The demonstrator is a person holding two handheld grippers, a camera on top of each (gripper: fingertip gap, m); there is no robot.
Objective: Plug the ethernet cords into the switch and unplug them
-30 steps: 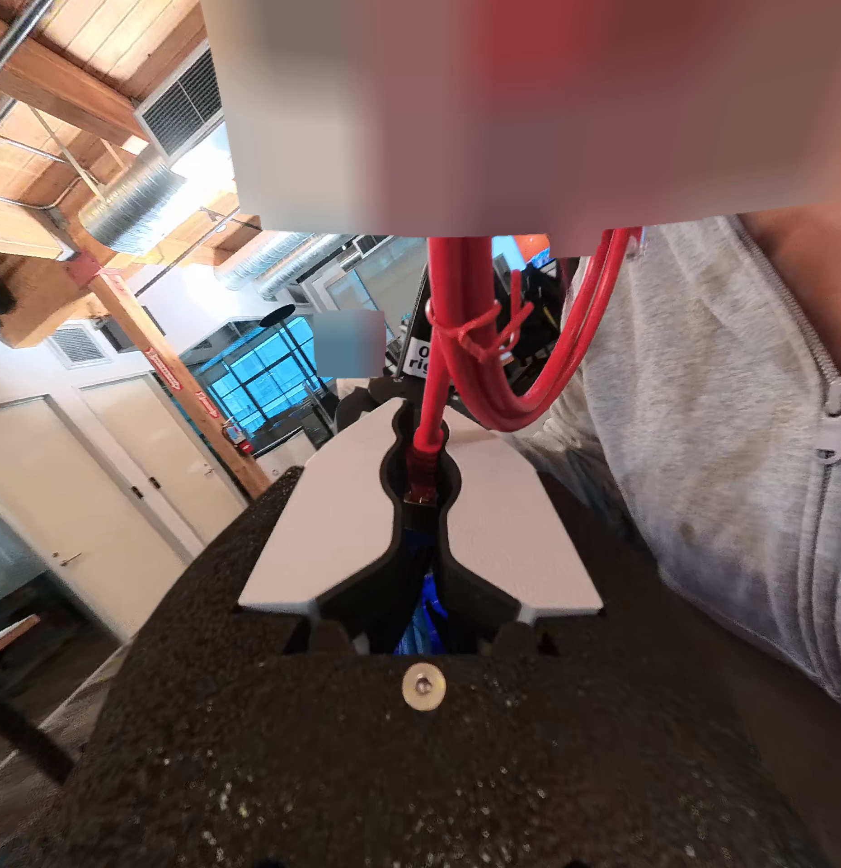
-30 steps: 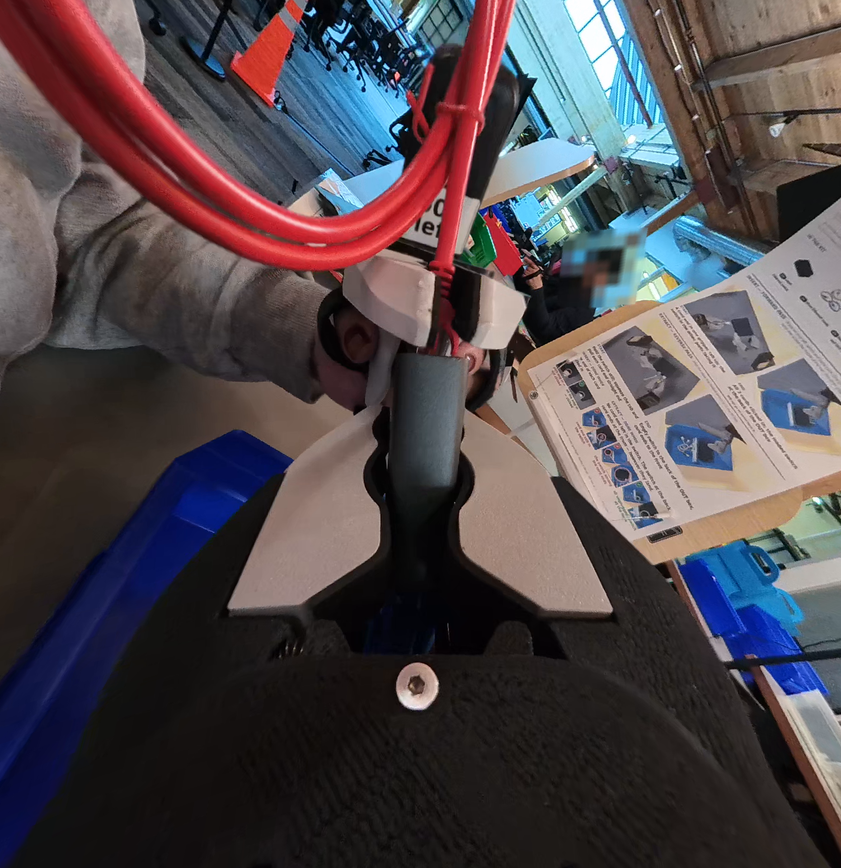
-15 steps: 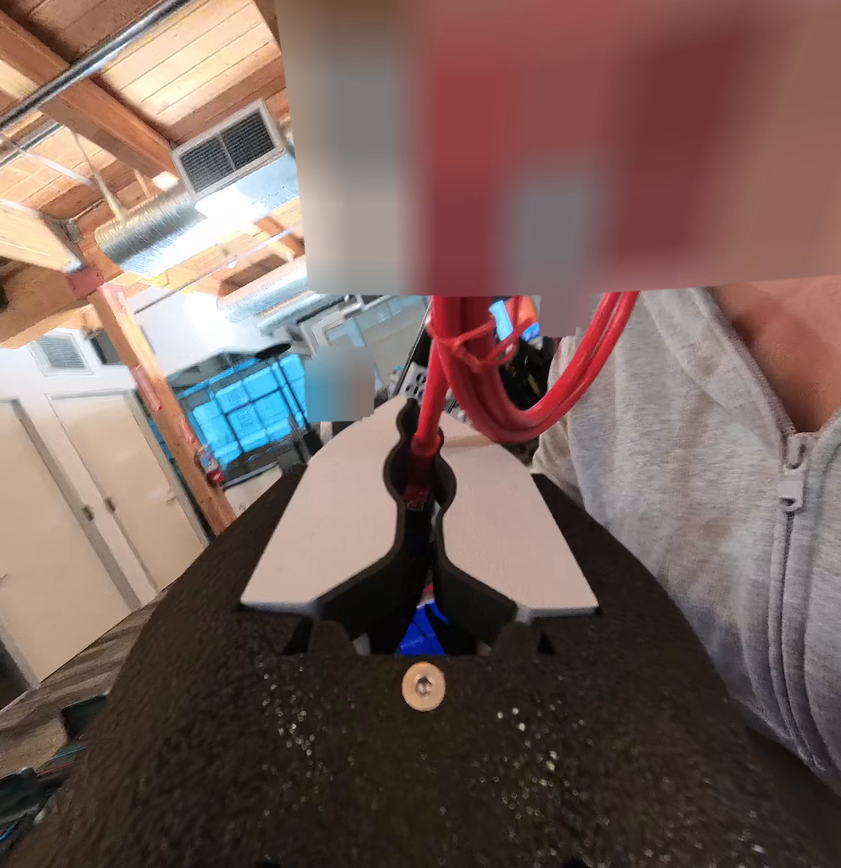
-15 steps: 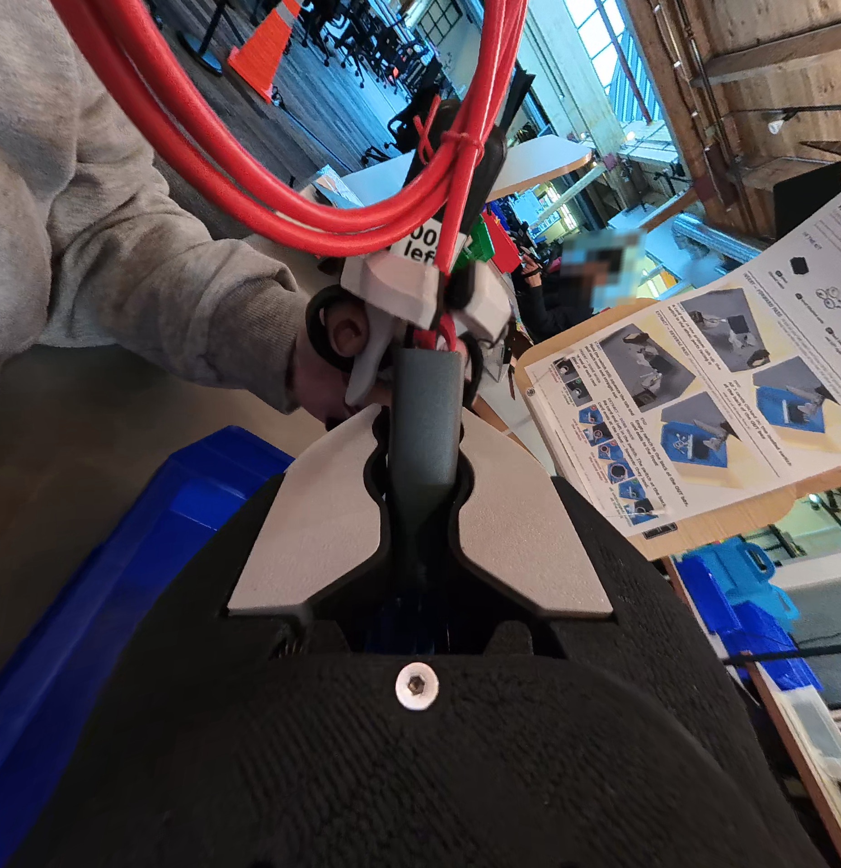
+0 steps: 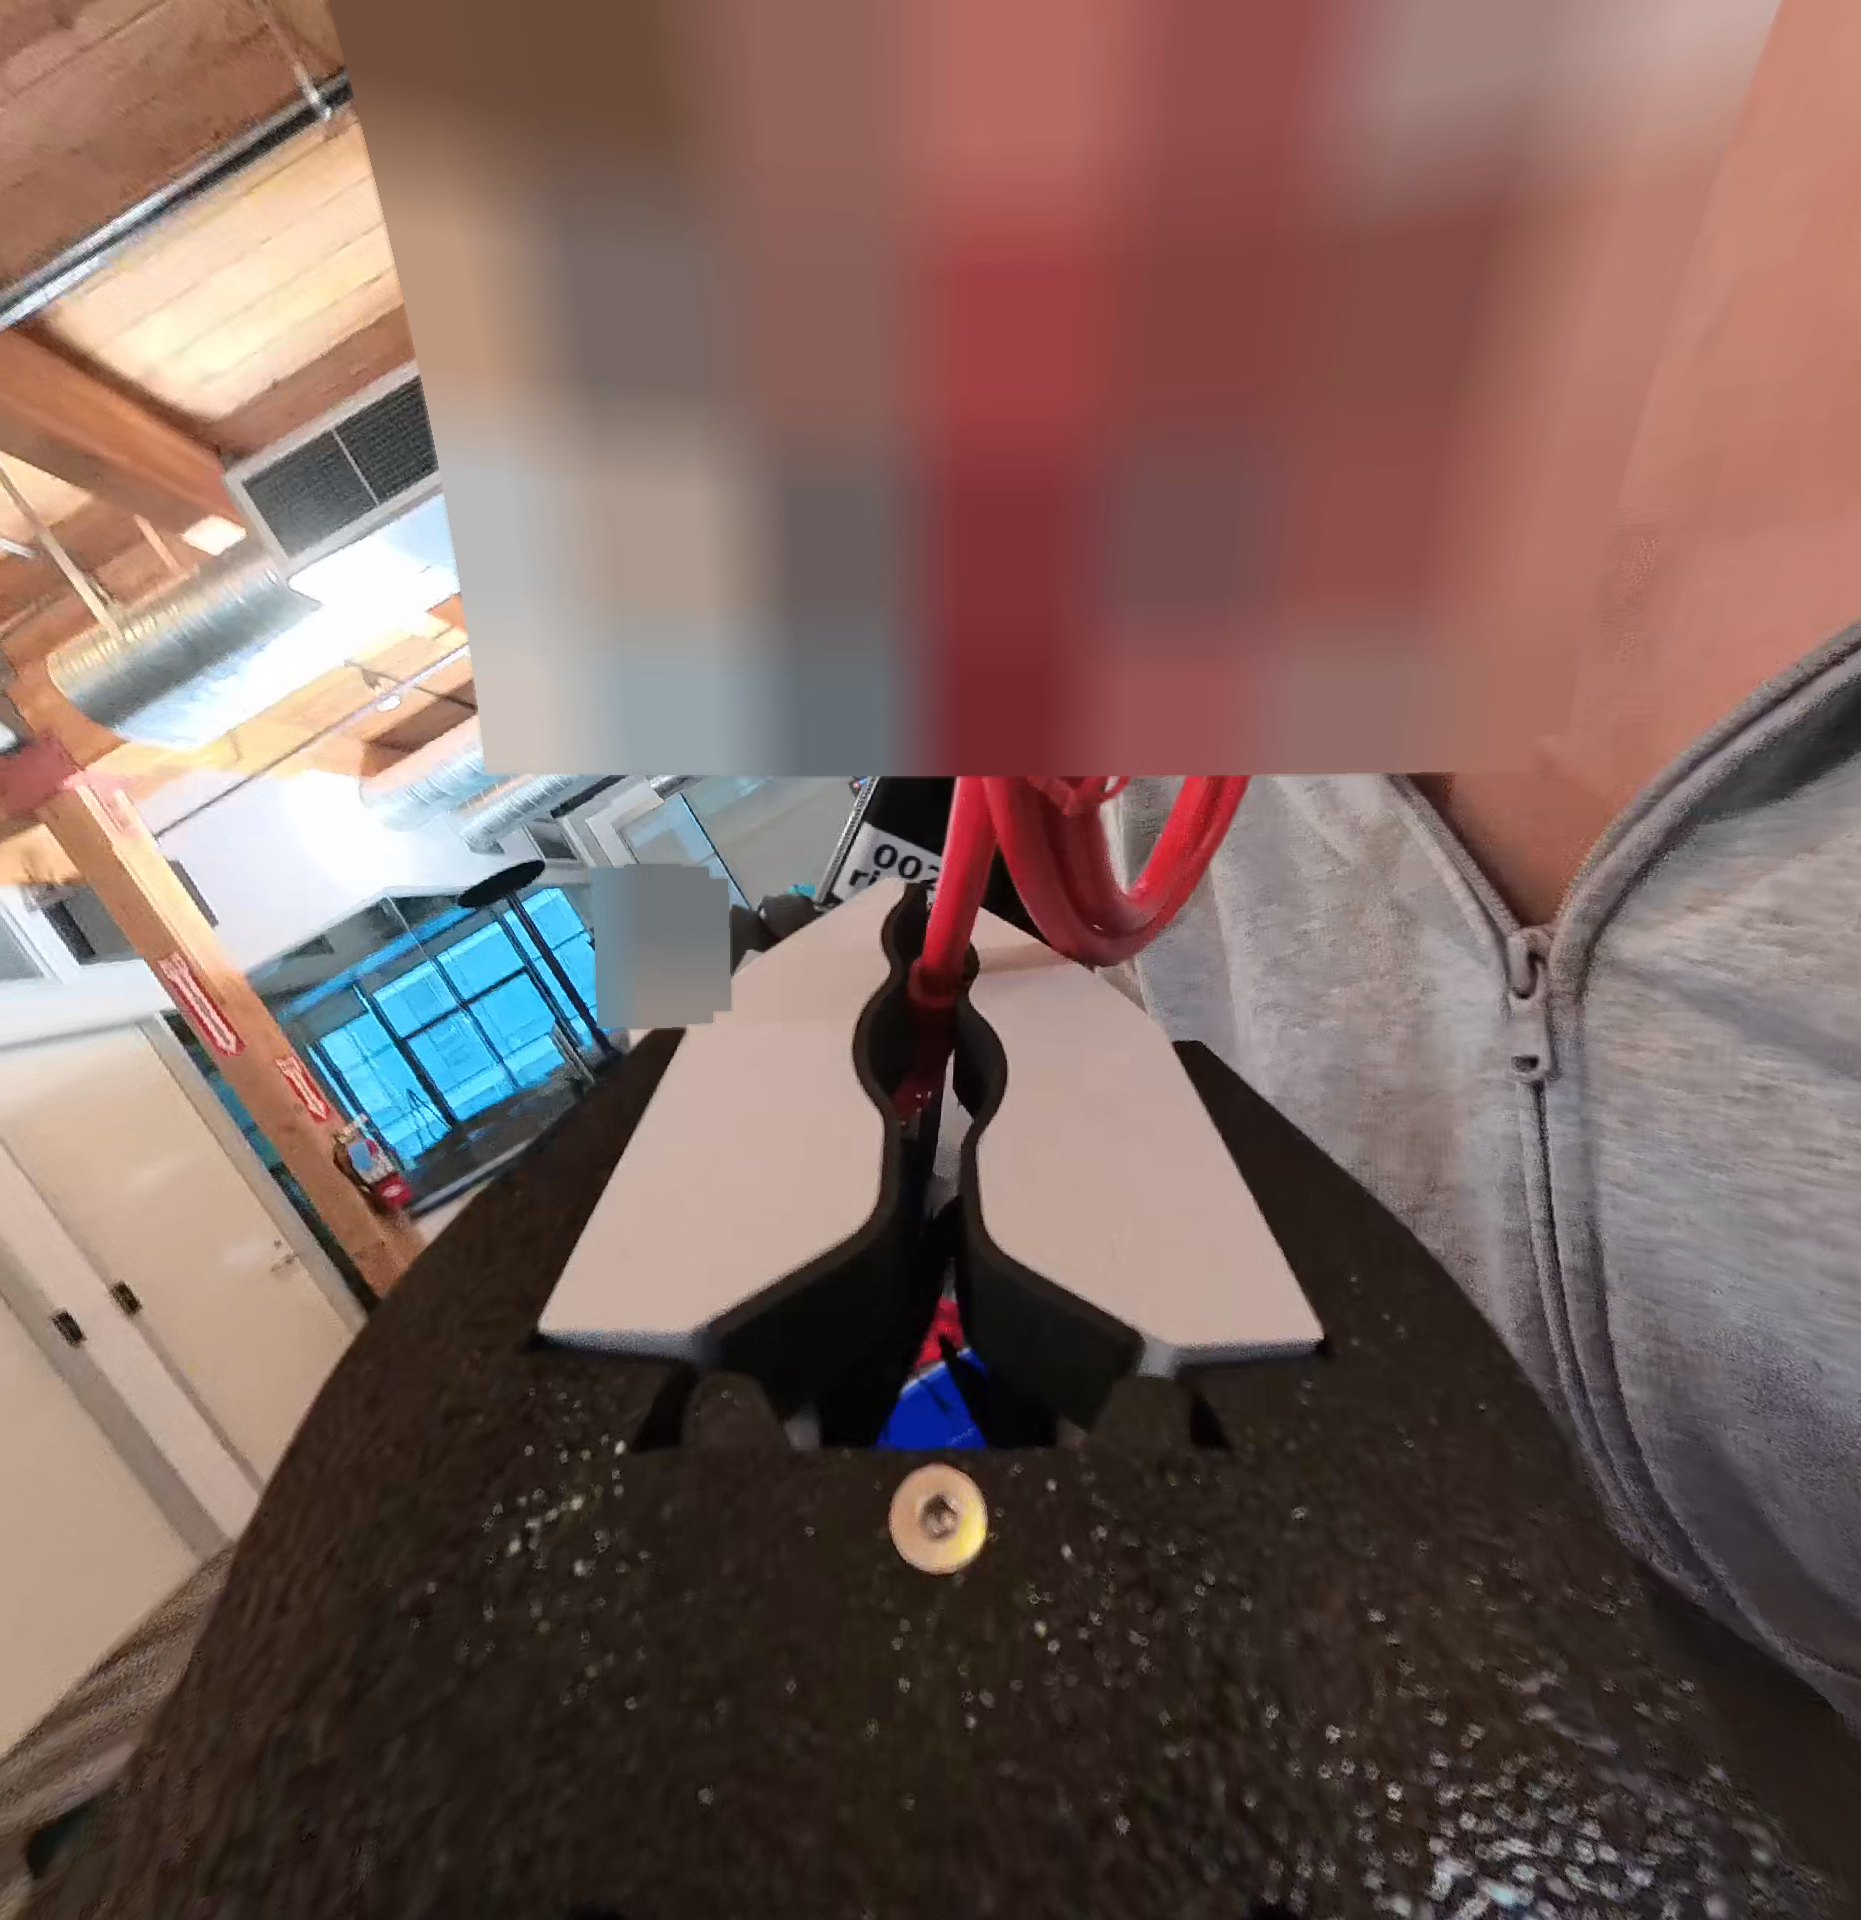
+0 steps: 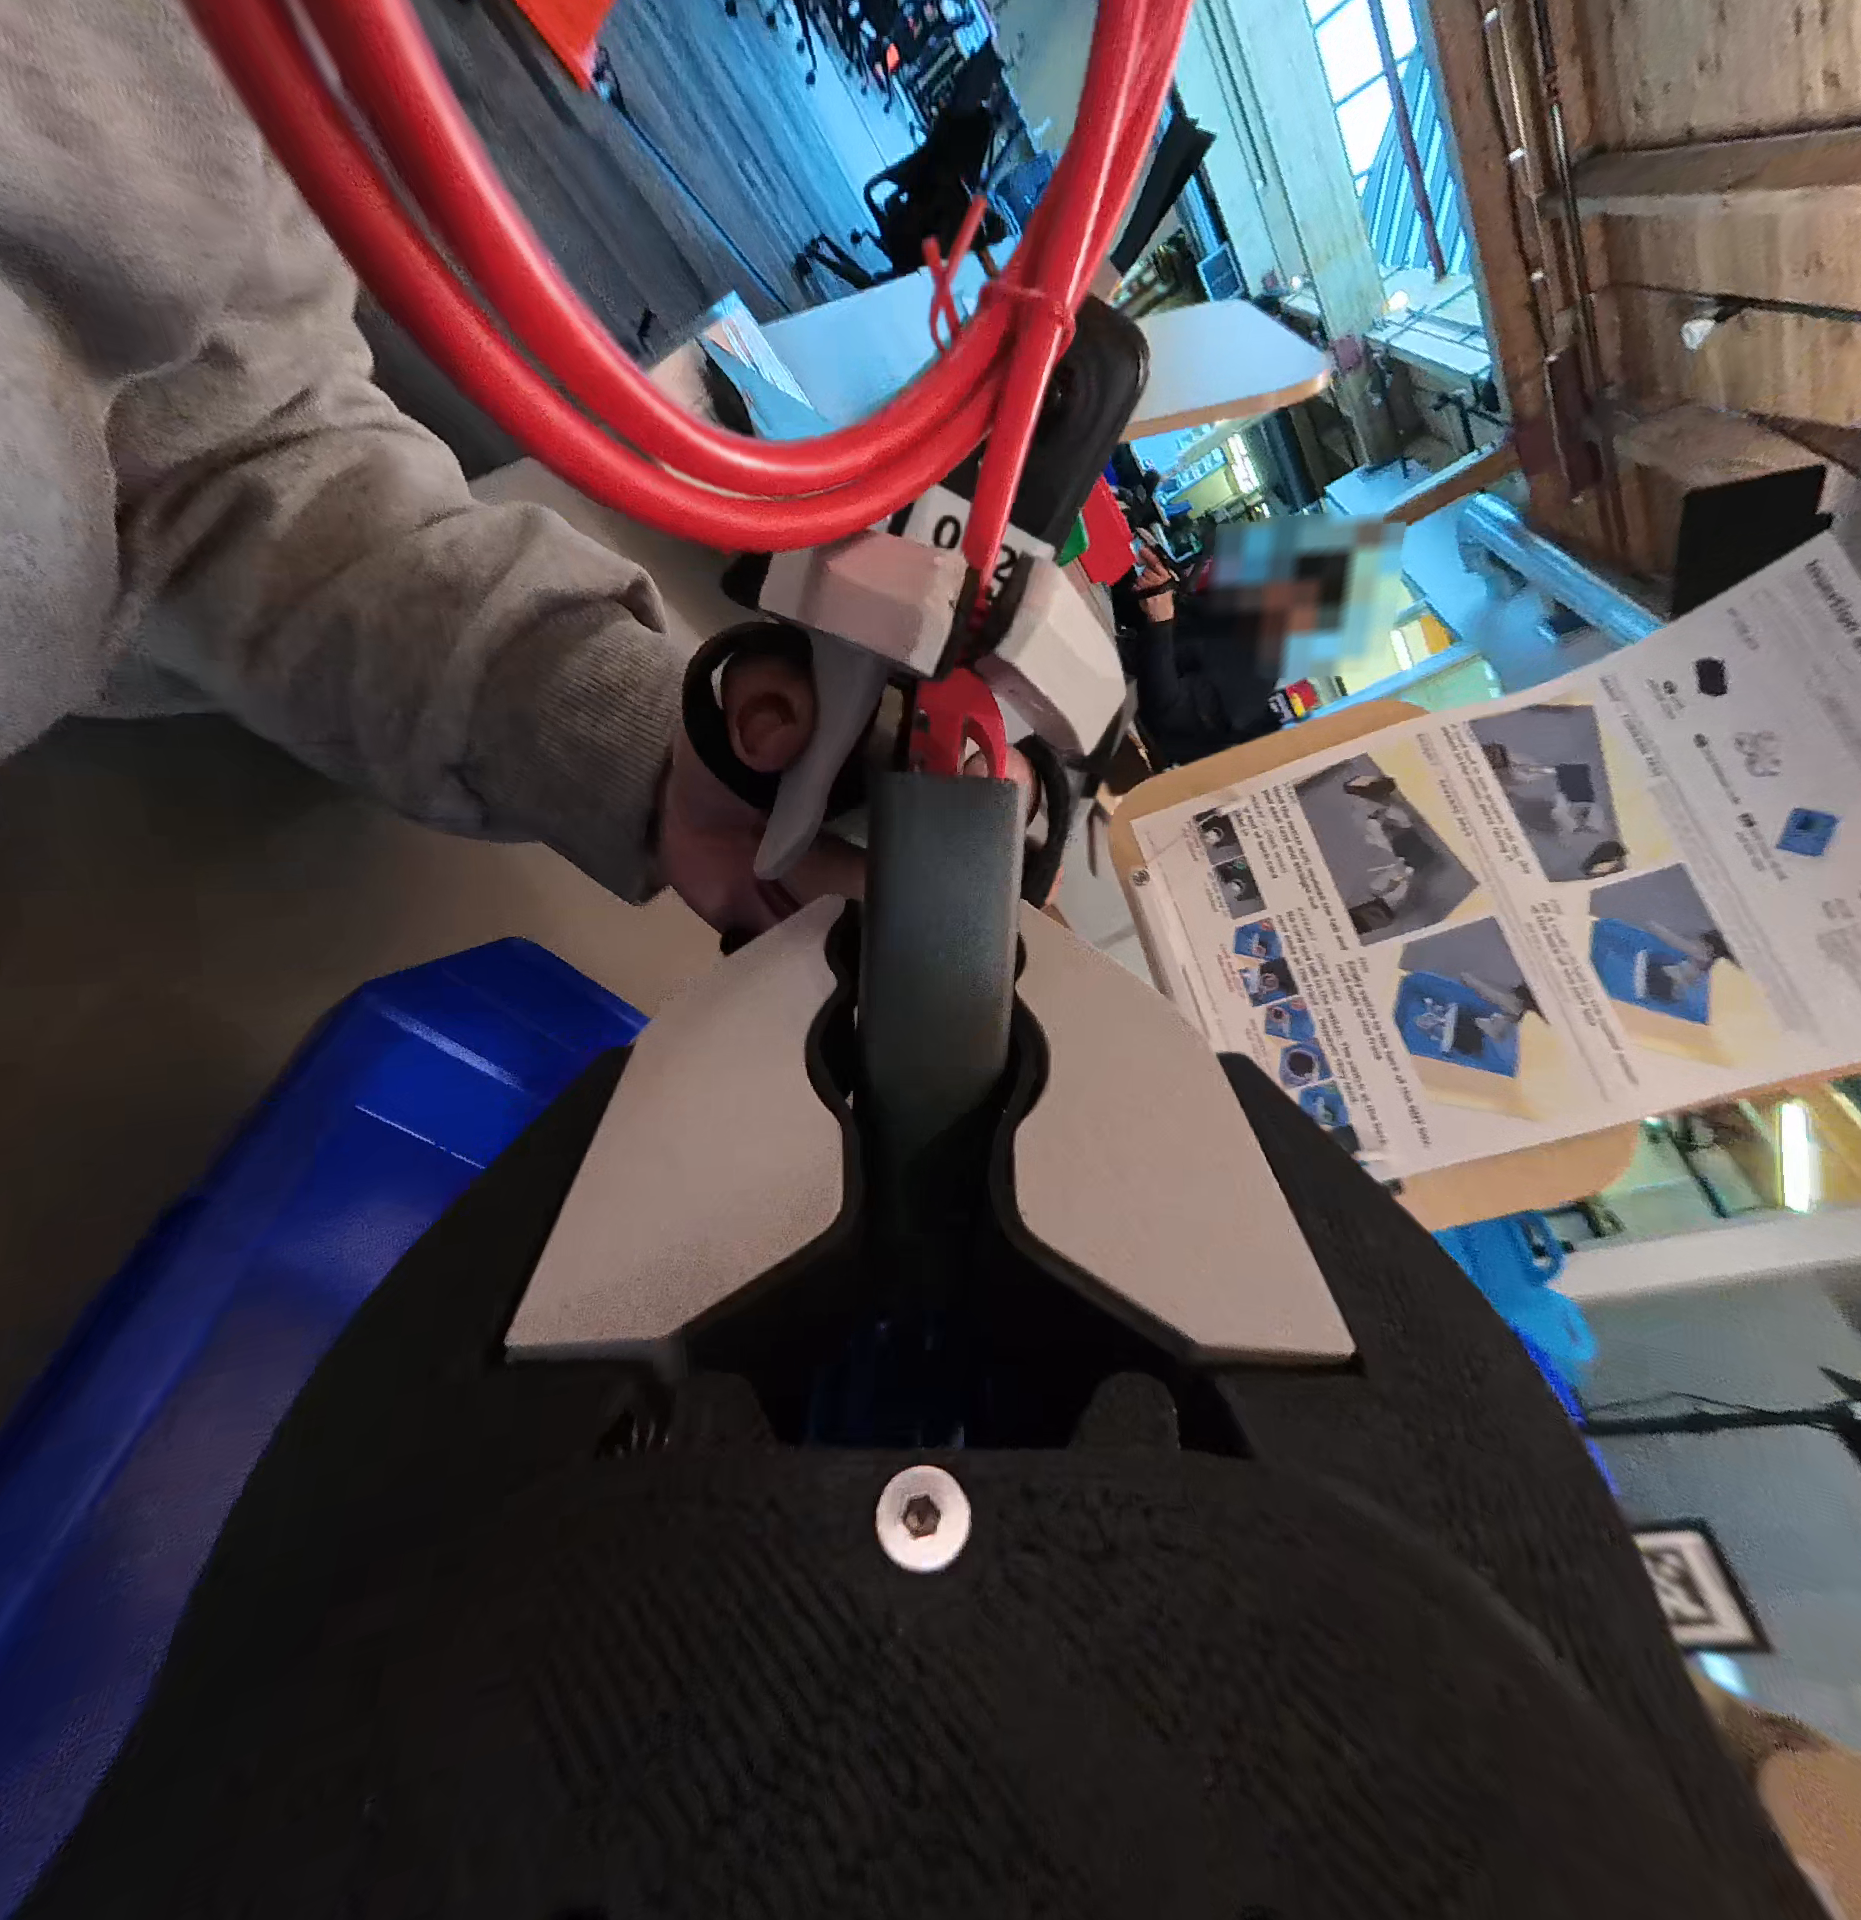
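Observation:
In the right wrist view my right gripper (image 6: 931, 914) is shut on a dark grey switch (image 6: 941, 935), held edge-on and upright between its pads. My left gripper (image 6: 967, 623) hangs just beyond the switch's far edge, shut on the red ethernet cord's plug (image 6: 957, 722). The plug's boot touches that edge; I cannot tell whether it sits in a port. In the left wrist view my left gripper (image 5: 936, 920) pinches the red plug (image 5: 931, 1029), and the tied red cord bundle (image 5: 1113, 883) loops up behind. The switch is hidden in this view.
A blue bin (image 6: 334, 1143) lies low on the left. A board with a printed instruction sheet (image 6: 1528, 883) stands to the right. A person's grey sleeve (image 6: 334, 623) and zipped grey top (image 5: 1528, 1143) are close by. The red cord's loops (image 6: 593, 416) hang overhead. The grippers' ends are close to 6 cm from one another.
My left gripper has drawn a little away from the switch's edge, so the red plug's boot now shows between them. The left wrist view has tilted upward. Both grasps have held.

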